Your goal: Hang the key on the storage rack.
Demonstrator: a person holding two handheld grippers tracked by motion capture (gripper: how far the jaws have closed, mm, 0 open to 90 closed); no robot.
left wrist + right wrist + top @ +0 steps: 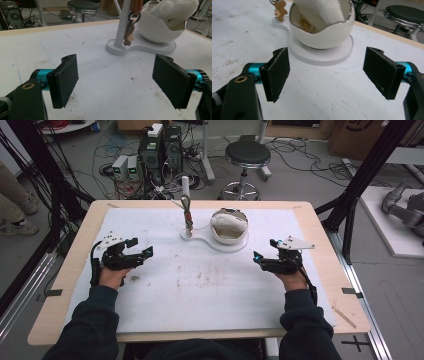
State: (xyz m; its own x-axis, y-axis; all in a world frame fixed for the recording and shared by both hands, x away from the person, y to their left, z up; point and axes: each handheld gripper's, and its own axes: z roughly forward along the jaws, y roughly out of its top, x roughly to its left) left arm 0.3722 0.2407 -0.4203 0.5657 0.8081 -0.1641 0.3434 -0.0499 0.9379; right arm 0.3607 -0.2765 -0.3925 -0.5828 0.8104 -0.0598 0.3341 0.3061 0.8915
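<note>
Right hand-held gripper (263, 255) released, jaws wide, empty, near the egg-shaped bowl (322, 32) holding a white soft toy (227, 224). Left hand-held gripper (141, 247) likewise released, resting on the table (200, 295), likely waiting.

The table (320, 227) is pale wood, topped by a white mat (200, 295) (stained brown near the middle). At the far centre of the mat sits a white stand (202, 238), carrying a post and an egg-shaped bowl.
</note>
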